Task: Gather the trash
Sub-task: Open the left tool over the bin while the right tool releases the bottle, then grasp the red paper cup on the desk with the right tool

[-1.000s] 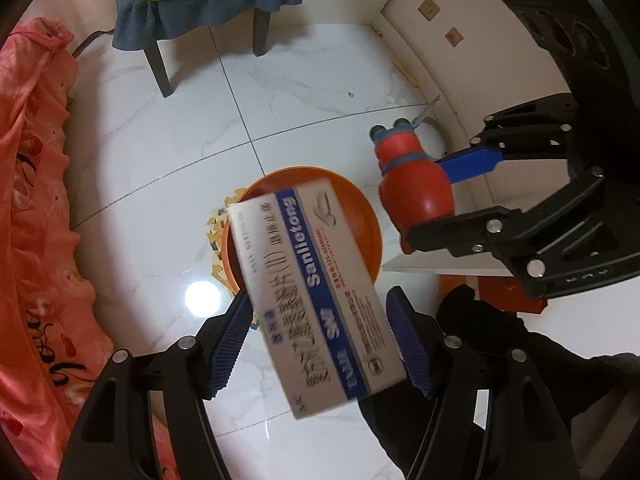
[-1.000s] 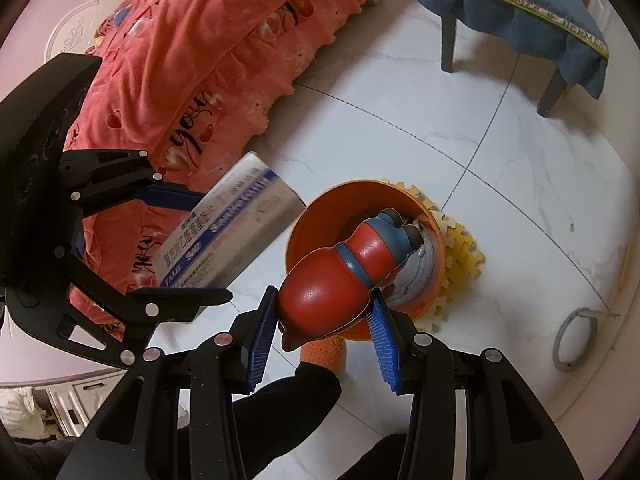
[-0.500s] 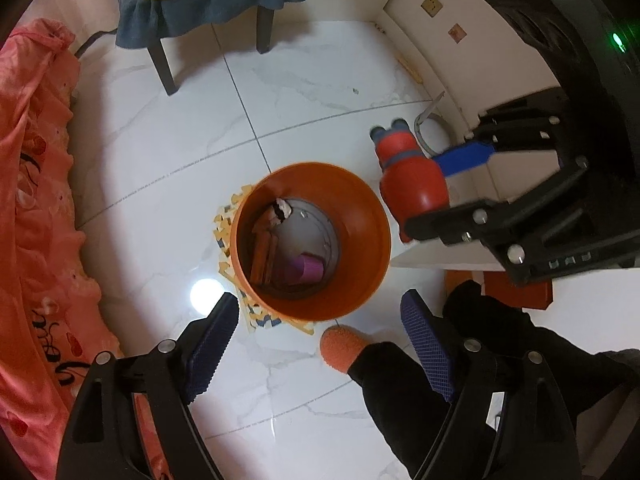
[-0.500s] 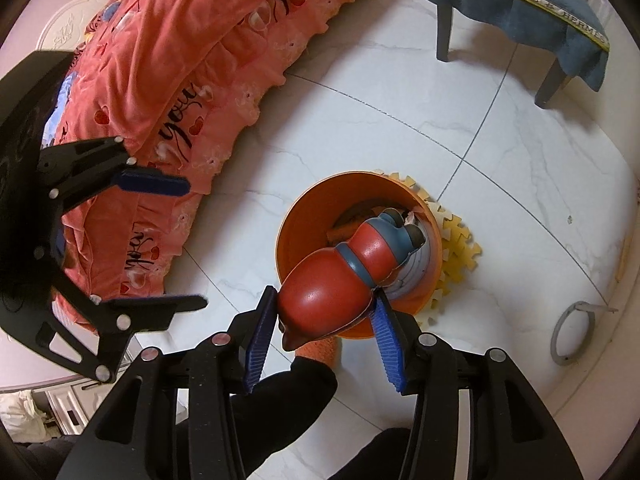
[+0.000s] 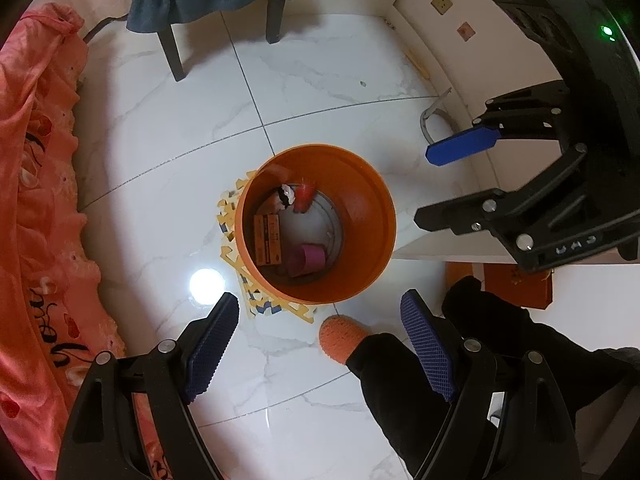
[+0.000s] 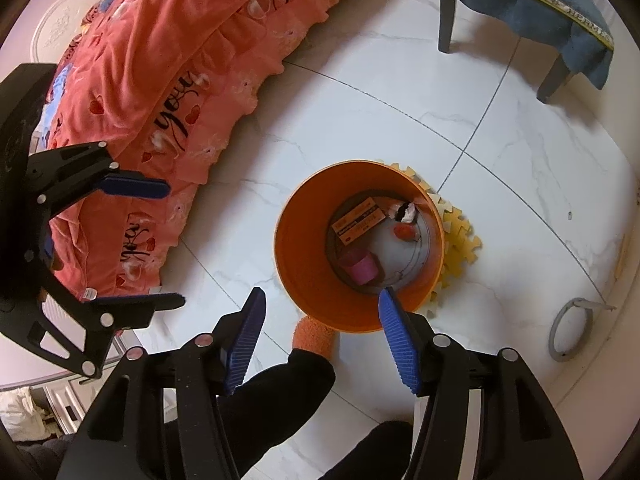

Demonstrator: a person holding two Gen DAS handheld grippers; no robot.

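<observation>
Left wrist: sock [image 5: 342, 338] beside bin [image 5: 360, 184]

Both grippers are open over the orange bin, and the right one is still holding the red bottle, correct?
Not quite. The right gripper is open and holds nothing; the right wrist view shows its pads apart with only floor and bin between them. A blurred red object is inside the orange bin. The left gripper is open too, as you said.
</observation>
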